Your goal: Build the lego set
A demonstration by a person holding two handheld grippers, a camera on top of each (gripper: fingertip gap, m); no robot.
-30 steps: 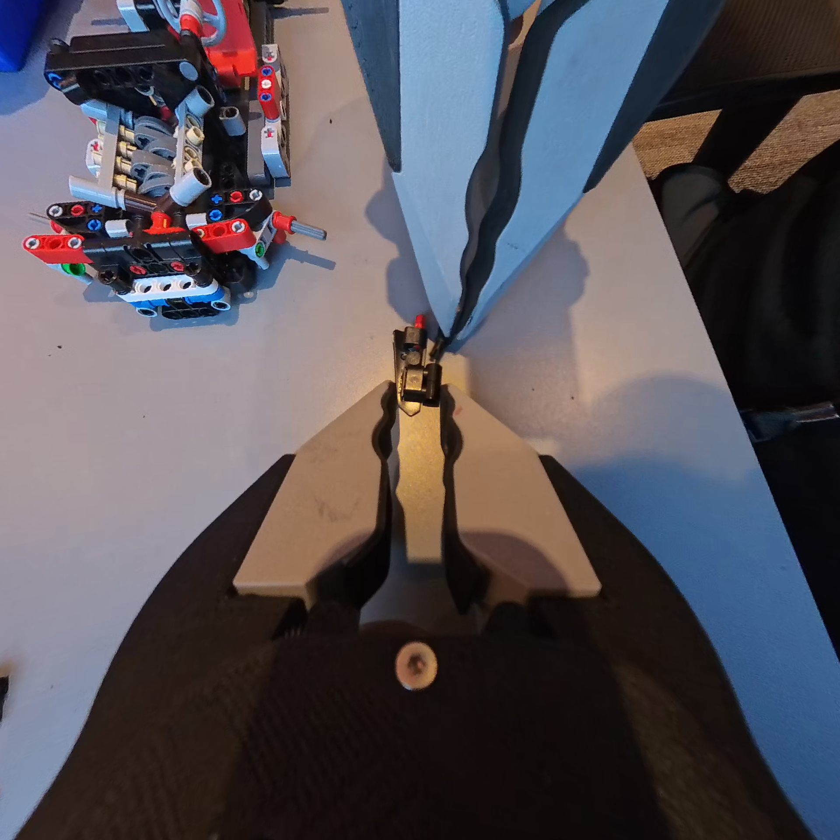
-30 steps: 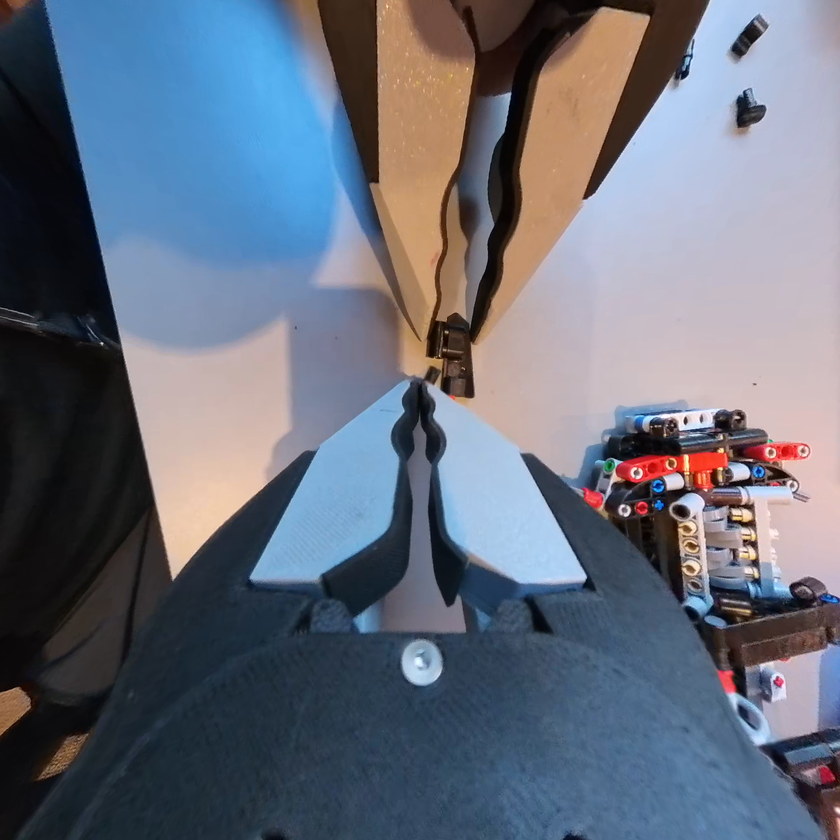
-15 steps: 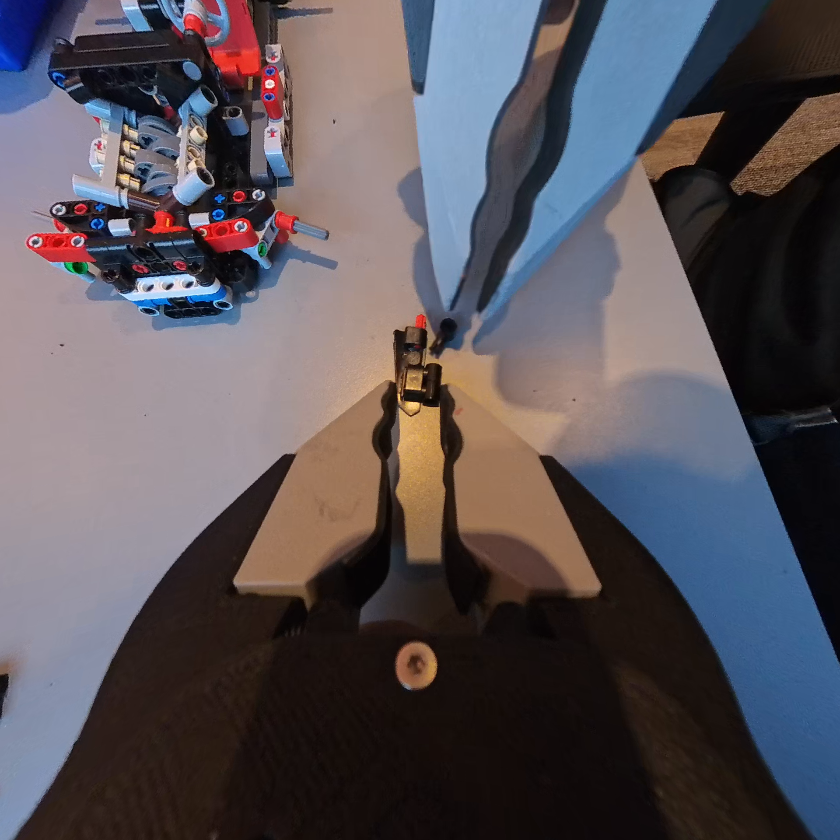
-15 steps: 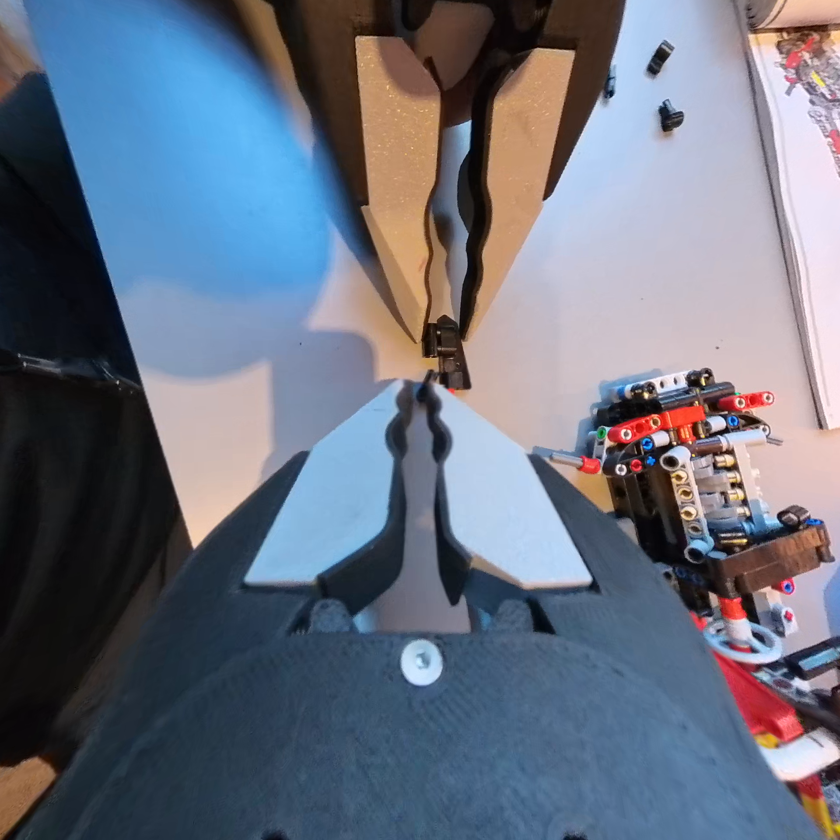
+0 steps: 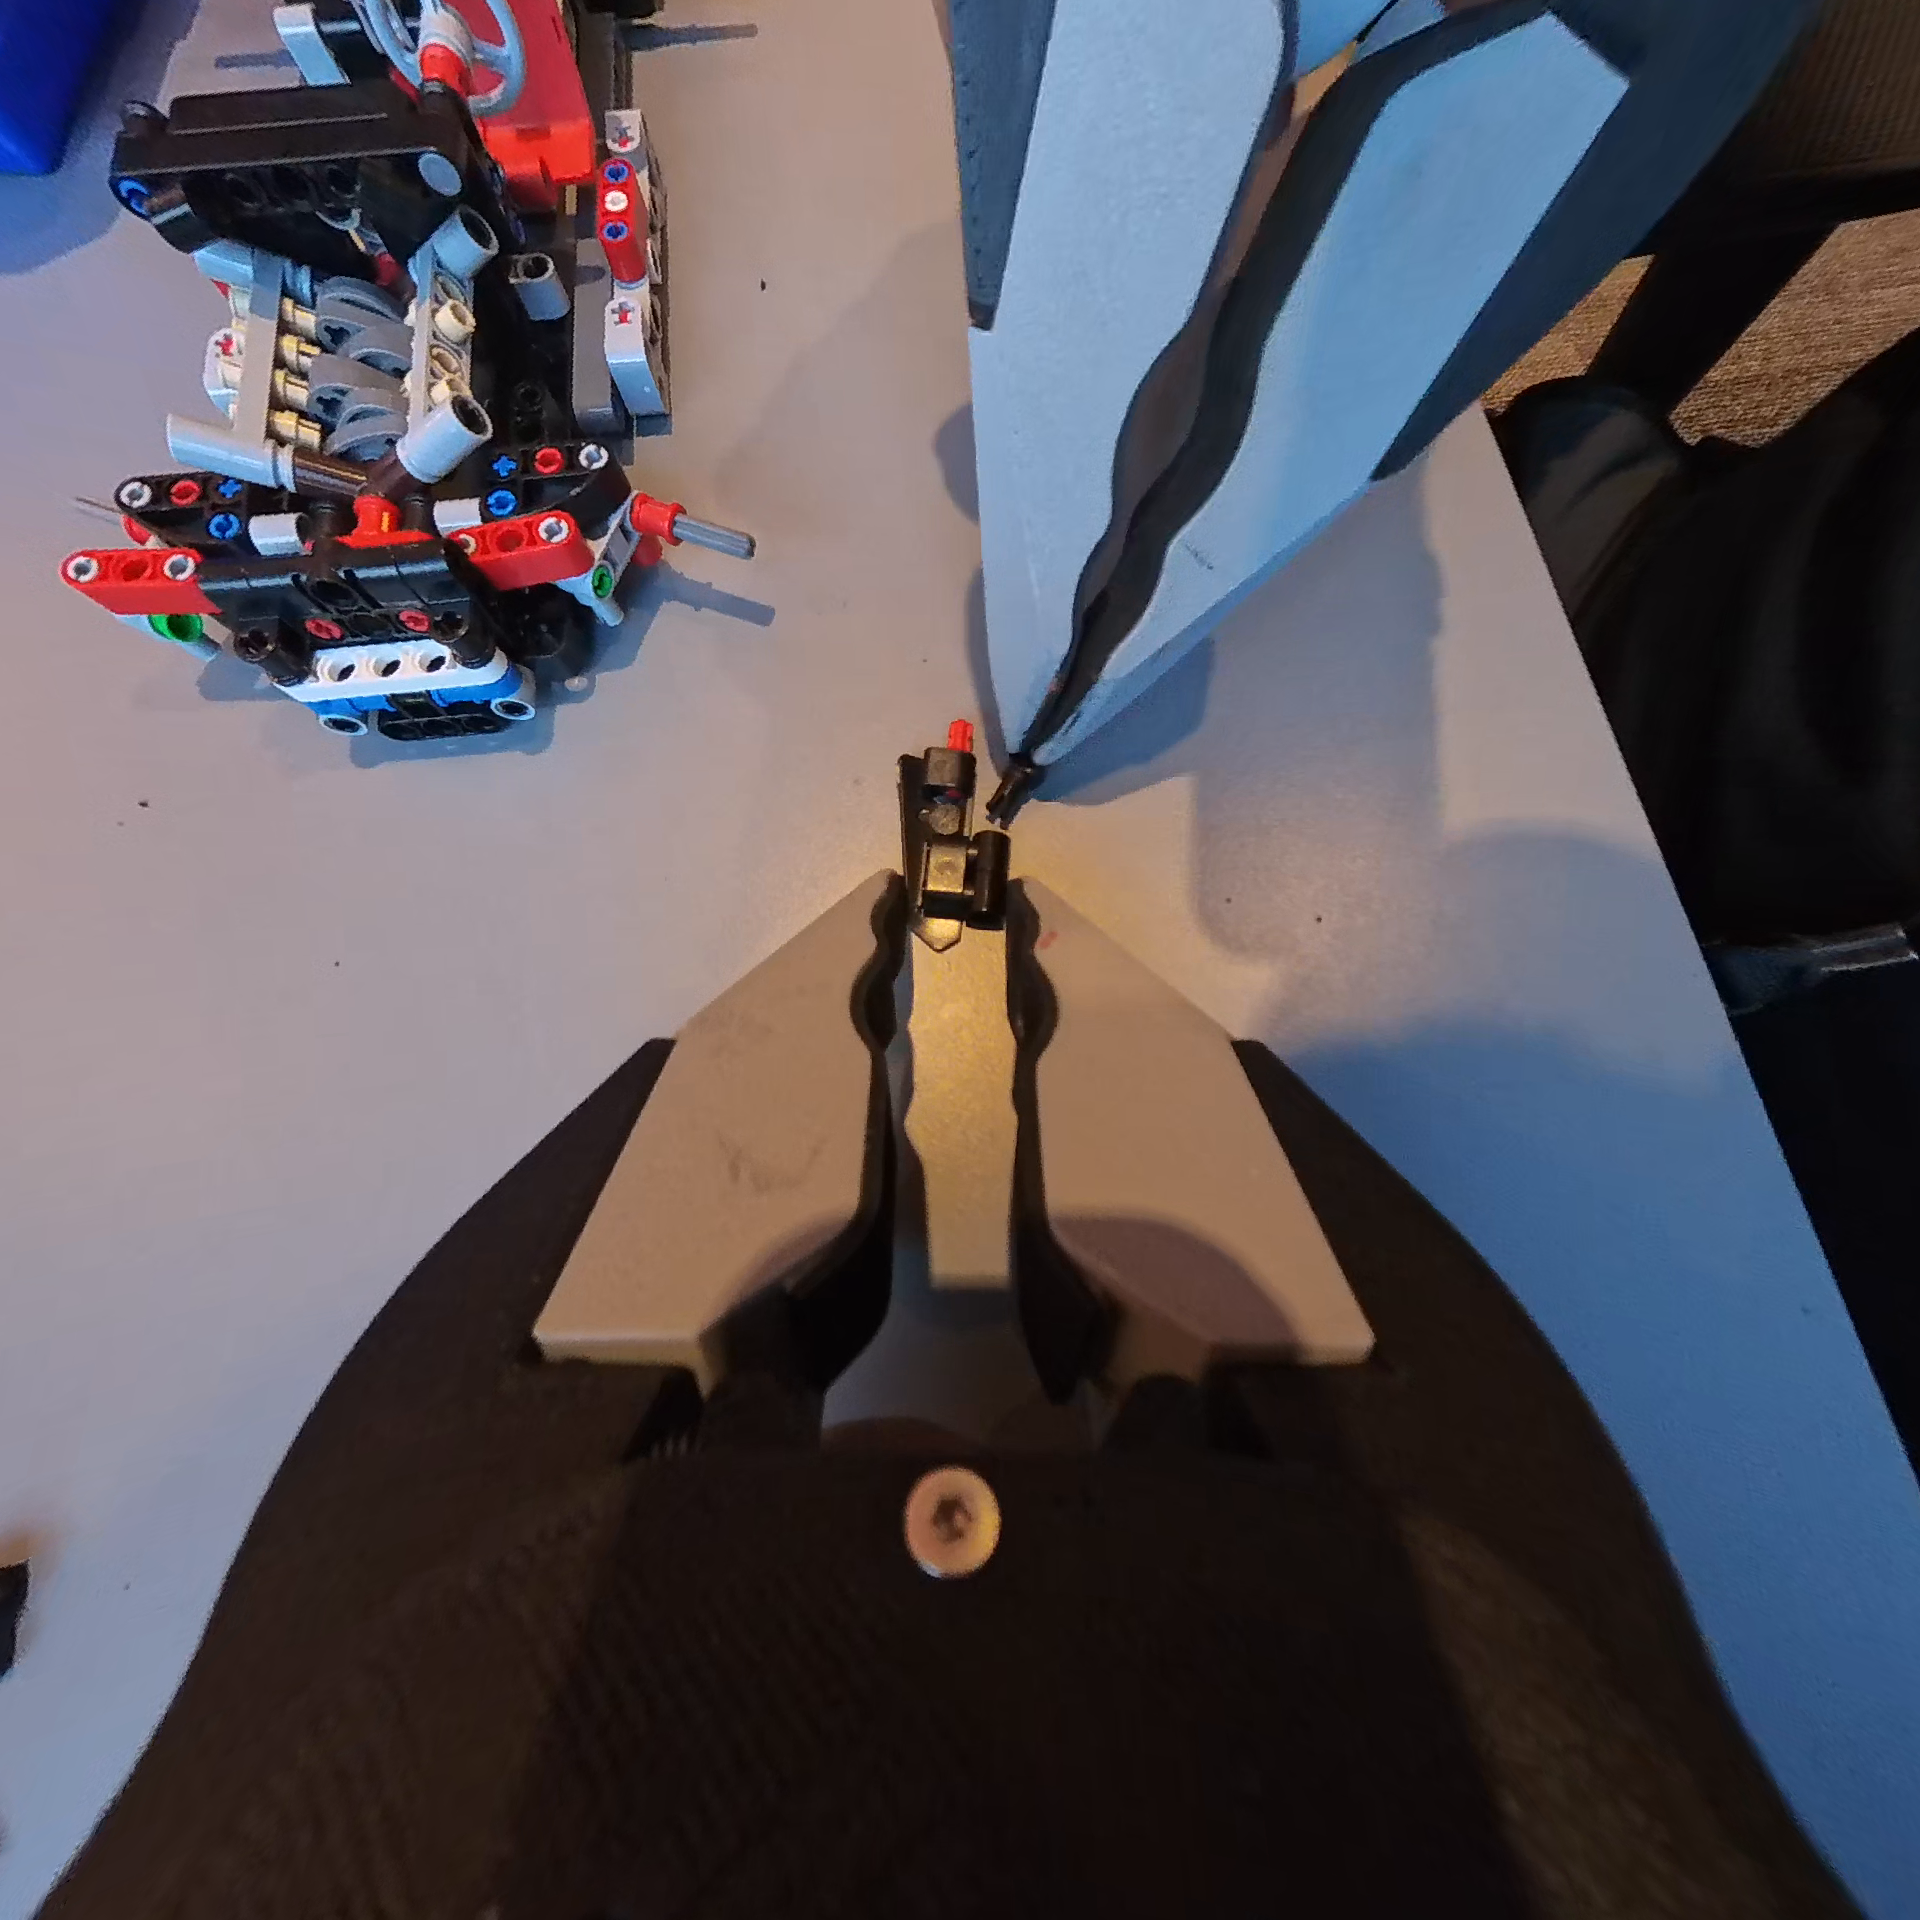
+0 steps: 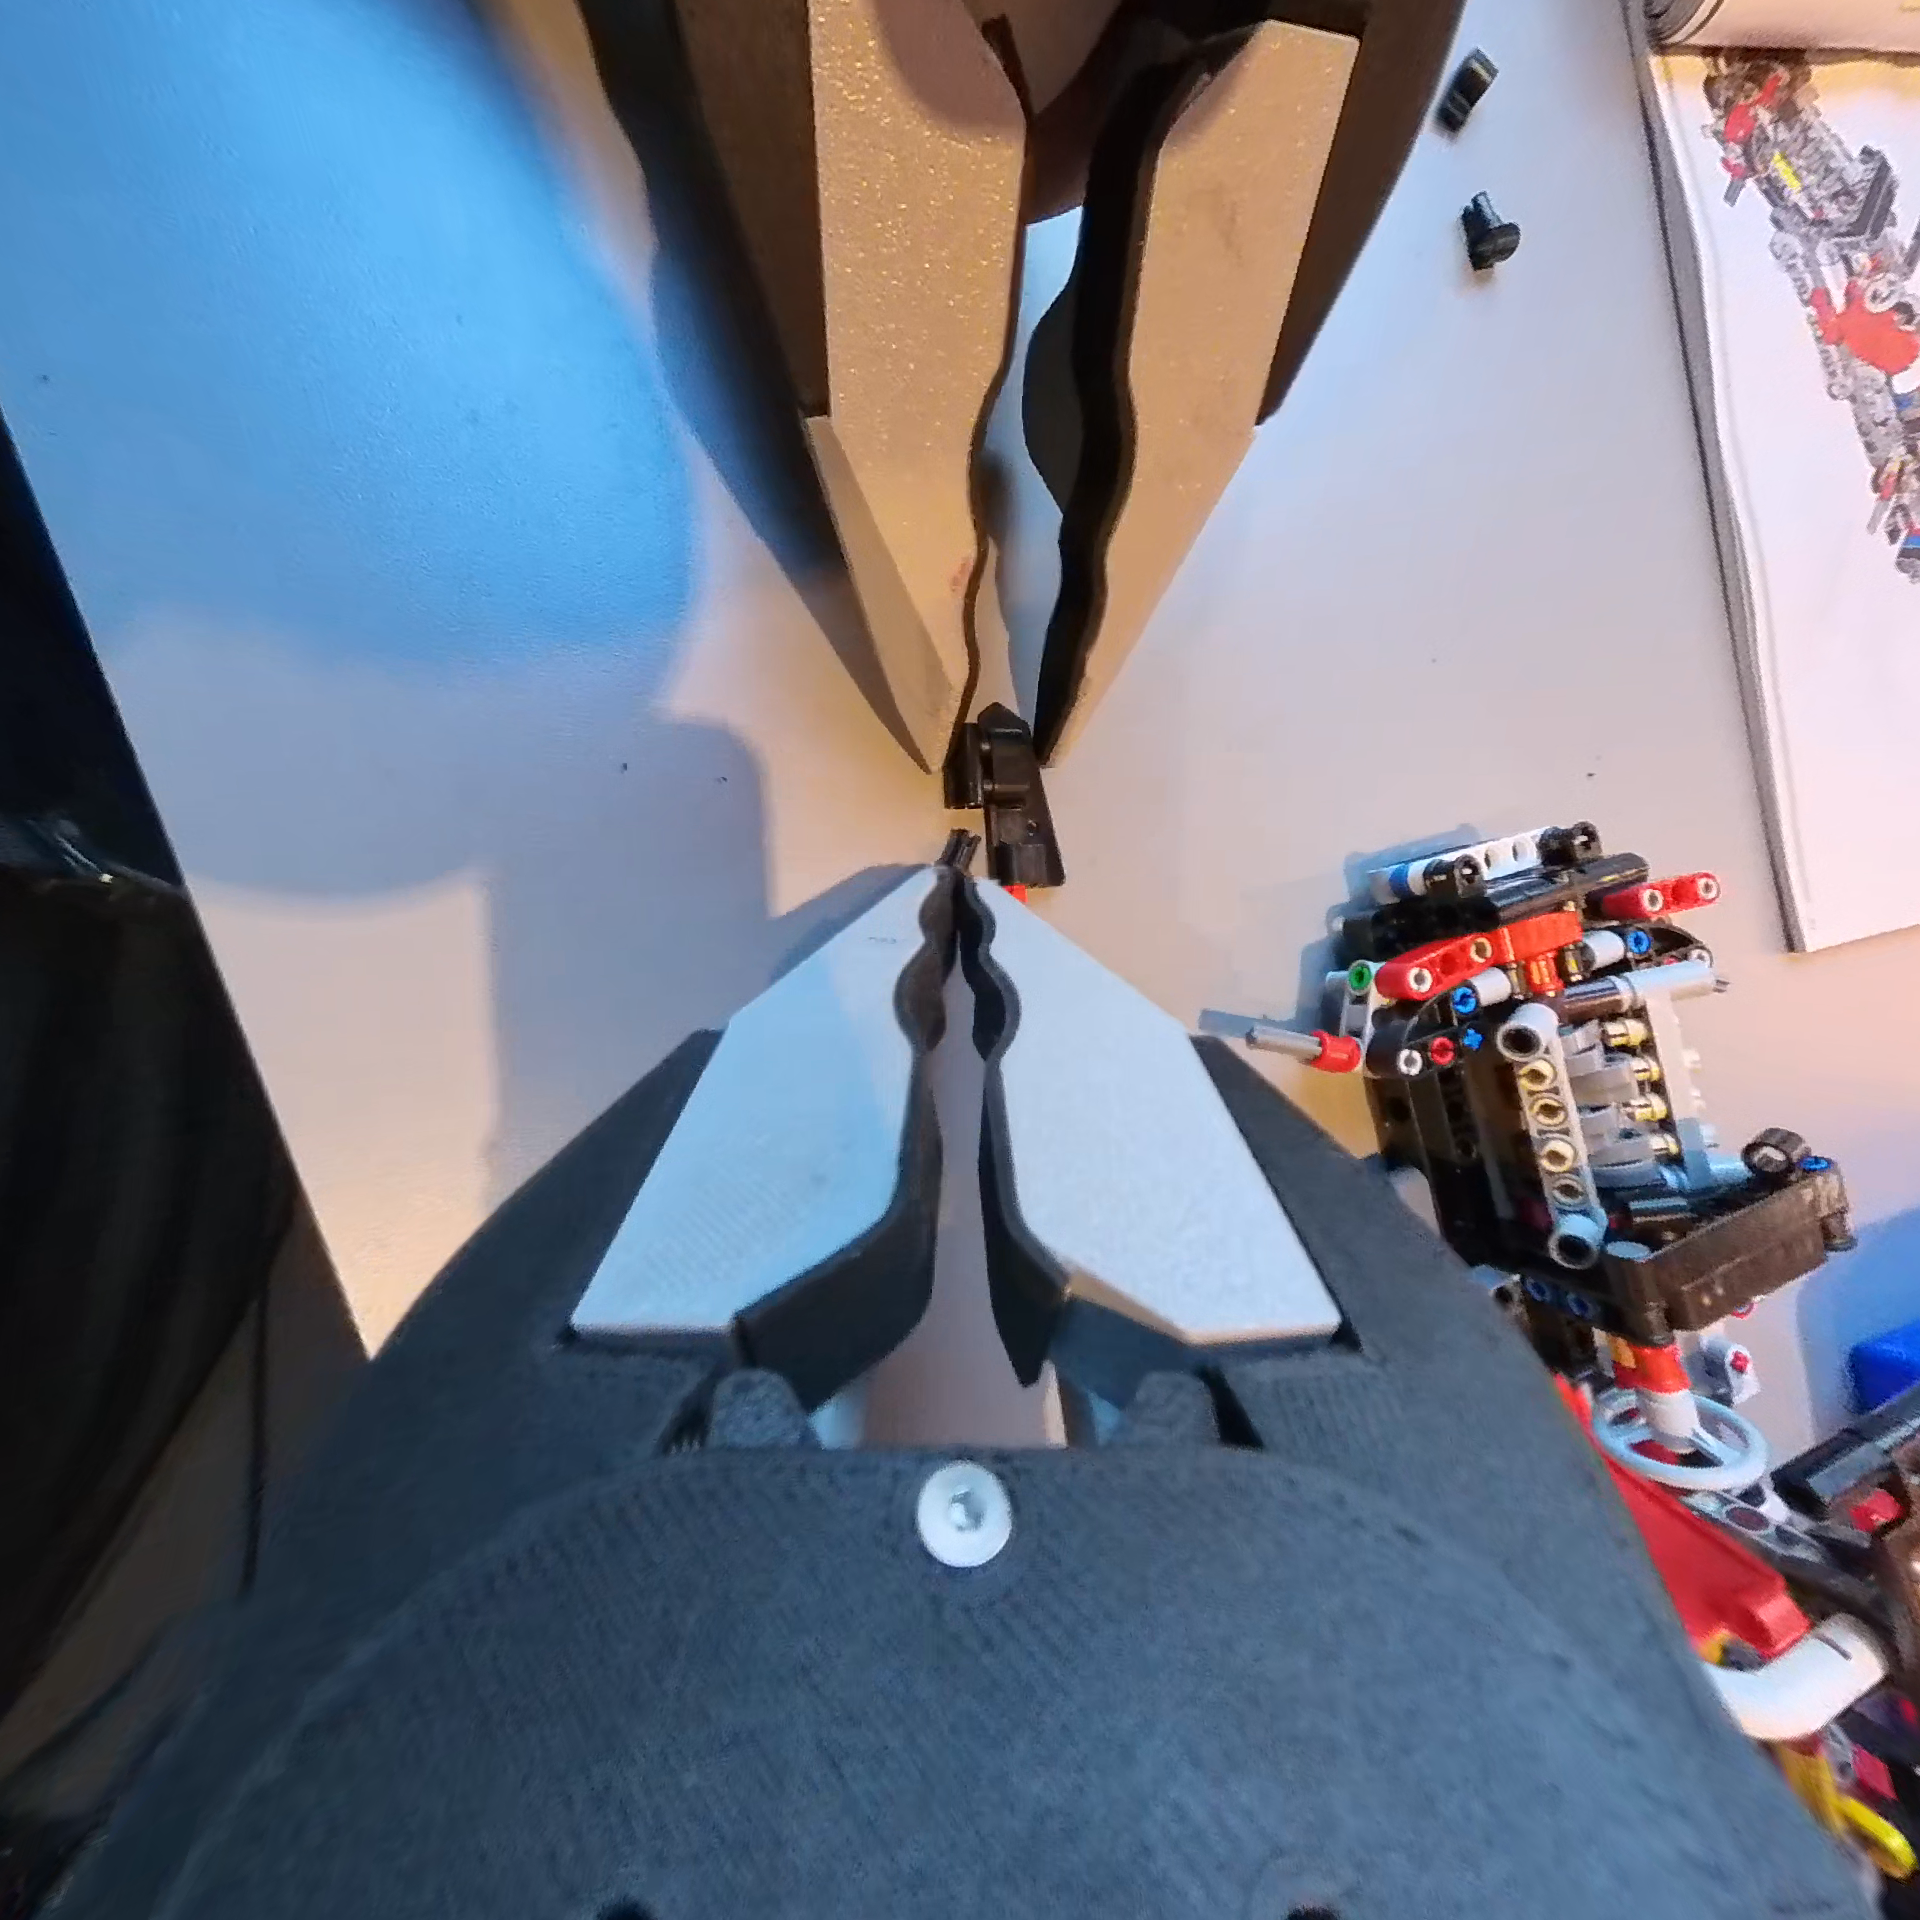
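My left gripper [image 5: 951, 899] is shut on a small black lego assembly [image 5: 943, 831] with a red pin tip, held just above the table [image 5: 520, 987]. My right gripper [image 6: 958, 883] is shut on a small black pin [image 6: 961, 847]. In the left wrist view the right gripper [image 5: 1029, 764] comes in from the top, and its pin [image 5: 1006, 795] sits just off the upper right side of the assembly. In the right wrist view the left gripper [image 6: 992, 743] comes down from the top with the assembly [image 6: 1003, 805]. The half-built lego vehicle [image 5: 384, 416] lies on the table to the left.
The vehicle also shows in the right wrist view [image 6: 1558, 1070]. An instruction booklet [image 6: 1818, 468] lies at the right, with two loose black pieces [image 6: 1488, 234] beside it. A blue object [image 5: 31, 83] sits at the far corner. The table edge [image 5: 1662, 935] runs close on the right. Only a small space, under 4 cm, lies between the two pairs of fingers.
My right gripper drew back a little from the assembly with the black pin, then came close again. The left gripper and the assembly have held still.
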